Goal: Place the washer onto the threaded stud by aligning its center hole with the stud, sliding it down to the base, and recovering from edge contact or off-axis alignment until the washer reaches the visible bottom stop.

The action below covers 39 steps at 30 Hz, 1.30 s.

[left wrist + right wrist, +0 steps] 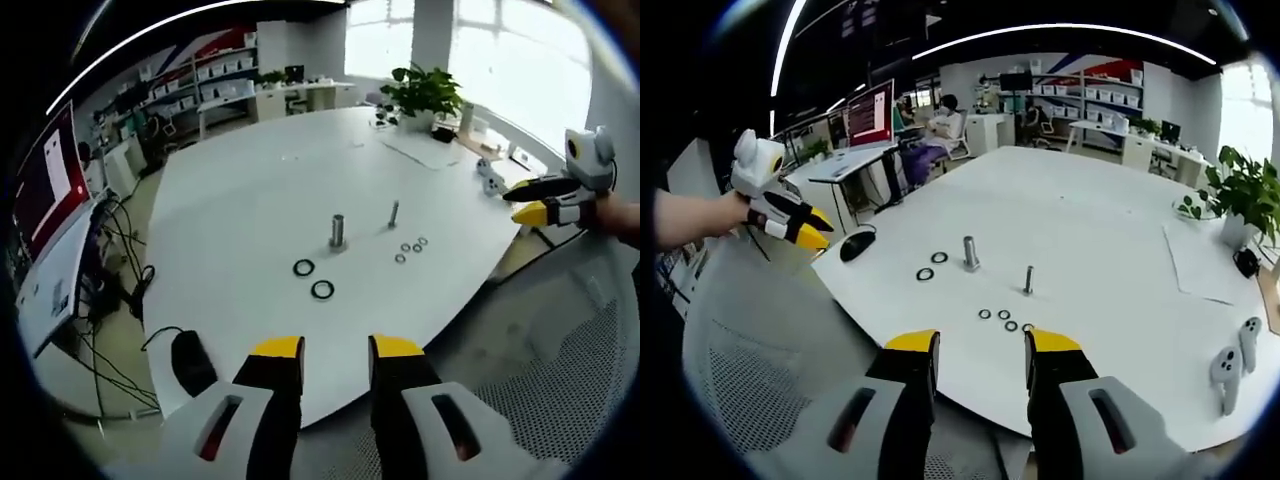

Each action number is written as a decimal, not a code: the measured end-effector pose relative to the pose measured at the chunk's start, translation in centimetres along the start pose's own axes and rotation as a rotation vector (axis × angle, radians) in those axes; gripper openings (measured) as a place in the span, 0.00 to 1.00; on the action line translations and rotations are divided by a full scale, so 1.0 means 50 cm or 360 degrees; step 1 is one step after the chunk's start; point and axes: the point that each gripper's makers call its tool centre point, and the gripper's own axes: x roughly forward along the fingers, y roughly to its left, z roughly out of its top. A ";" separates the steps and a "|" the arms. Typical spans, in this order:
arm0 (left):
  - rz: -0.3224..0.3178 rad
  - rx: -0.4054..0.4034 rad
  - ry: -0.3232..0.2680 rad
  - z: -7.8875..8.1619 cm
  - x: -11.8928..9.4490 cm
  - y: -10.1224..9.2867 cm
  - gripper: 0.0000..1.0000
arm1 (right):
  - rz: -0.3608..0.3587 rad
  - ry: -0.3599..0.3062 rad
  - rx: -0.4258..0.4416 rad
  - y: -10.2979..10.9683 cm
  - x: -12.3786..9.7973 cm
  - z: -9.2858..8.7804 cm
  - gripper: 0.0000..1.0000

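Left gripper view is showing the left tool (336, 348) hanging off the near edge of the white bench (250, 190), jaws parted and carrying nothing. Out on the bench, a thick stud (337, 230) and a slimmer threaded stud (393, 212) are standing upright, well apart from both tools. Two large dark rings (313, 279) are lying just in front of the thick one, and the small washers (410, 247) are sitting in a loose cluster near the slim stud's foot, none of them on it. The right tool (530, 205) is hovering at the bench's far right corner, held in a hand (618, 218). Right gripper view is looking down the right tool's jaws, spread wide and empty. A black mouse (190, 362) is resting near the bench edge.
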 end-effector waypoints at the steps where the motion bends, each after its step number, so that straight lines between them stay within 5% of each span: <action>1: -0.0002 -0.0006 0.0001 0.005 0.005 0.001 0.24 | 0.0000 -0.0002 -0.0012 0.001 0.000 0.001 0.36; 17: -0.0083 -0.0094 0.0124 0.036 0.125 -0.006 0.27 | -0.0001 -0.0023 -0.0014 -0.002 -0.002 0.004 0.36; 27: -0.0100 -0.0062 0.0267 0.022 0.194 0.003 0.27 | -0.0030 -0.0073 0.0013 -0.012 -0.008 0.014 0.36; 29: -0.0133 -0.0027 0.0395 -0.003 0.231 -0.003 0.28 | -0.0041 -0.0070 0.0016 -0.014 -0.008 0.012 0.36; 33: -0.0136 0.0017 0.0484 -0.015 0.262 0.003 0.29 | -0.0044 -0.0076 0.0028 -0.017 -0.009 0.013 0.36; 36: -0.0150 -0.0274 0.0466 -0.003 0.288 0.000 0.32 | -0.0044 -0.0084 0.0033 -0.016 -0.011 0.013 0.36; 39: -0.0120 -0.0173 0.0496 -0.002 0.310 0.010 0.31 | -0.0061 -0.0092 0.0028 -0.019 -0.013 0.015 0.36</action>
